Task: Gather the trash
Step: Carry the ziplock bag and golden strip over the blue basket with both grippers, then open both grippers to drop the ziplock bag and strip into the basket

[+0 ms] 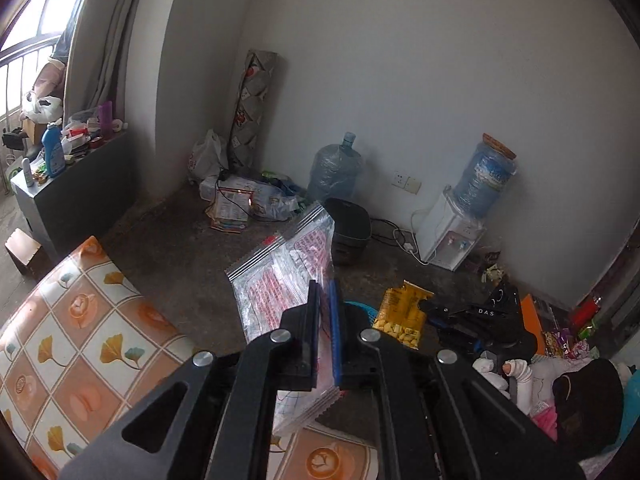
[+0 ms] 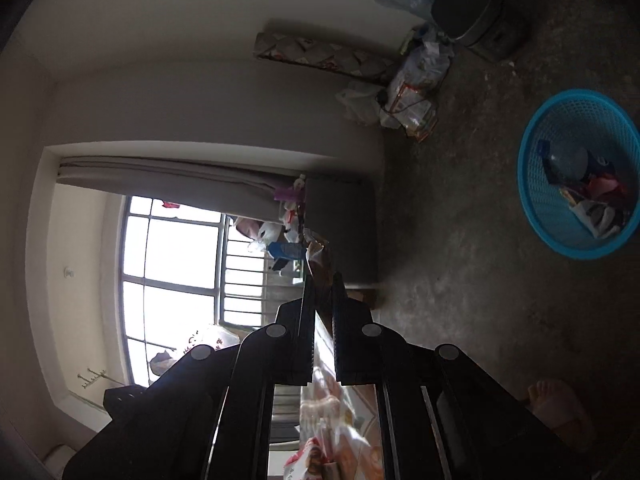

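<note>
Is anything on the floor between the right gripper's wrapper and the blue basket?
Nothing visible does. The right gripper is shut on a wrapper, and only bare concrete floor lies between it and the blue basket, whose open top is unobstructed.

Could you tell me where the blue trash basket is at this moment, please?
In the right wrist view, the blue basket stands on the bare concrete floor at the picture's right edge, already holding trash, apart from the bag pile by the wall.
</note>
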`<act>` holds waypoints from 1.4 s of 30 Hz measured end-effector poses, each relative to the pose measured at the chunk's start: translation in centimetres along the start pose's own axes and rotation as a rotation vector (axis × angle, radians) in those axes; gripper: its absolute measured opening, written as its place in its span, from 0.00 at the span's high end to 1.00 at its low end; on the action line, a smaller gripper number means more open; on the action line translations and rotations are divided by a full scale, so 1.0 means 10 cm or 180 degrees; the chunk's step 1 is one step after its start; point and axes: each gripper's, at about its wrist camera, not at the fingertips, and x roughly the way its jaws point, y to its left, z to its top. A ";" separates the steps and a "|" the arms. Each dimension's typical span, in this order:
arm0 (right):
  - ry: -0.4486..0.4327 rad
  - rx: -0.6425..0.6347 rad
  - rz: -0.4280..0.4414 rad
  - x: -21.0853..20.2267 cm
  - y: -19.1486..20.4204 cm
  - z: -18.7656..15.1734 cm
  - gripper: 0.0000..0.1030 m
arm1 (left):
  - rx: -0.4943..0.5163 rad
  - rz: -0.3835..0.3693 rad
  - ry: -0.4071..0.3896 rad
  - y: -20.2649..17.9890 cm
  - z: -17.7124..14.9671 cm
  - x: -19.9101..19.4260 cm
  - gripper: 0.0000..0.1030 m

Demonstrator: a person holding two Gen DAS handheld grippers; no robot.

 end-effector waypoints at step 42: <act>-0.0541 -0.1316 -0.1871 0.02 -0.44 0.72 0.40 | 0.0099 -0.0488 0.0850 -0.63 -0.03 2.57 0.31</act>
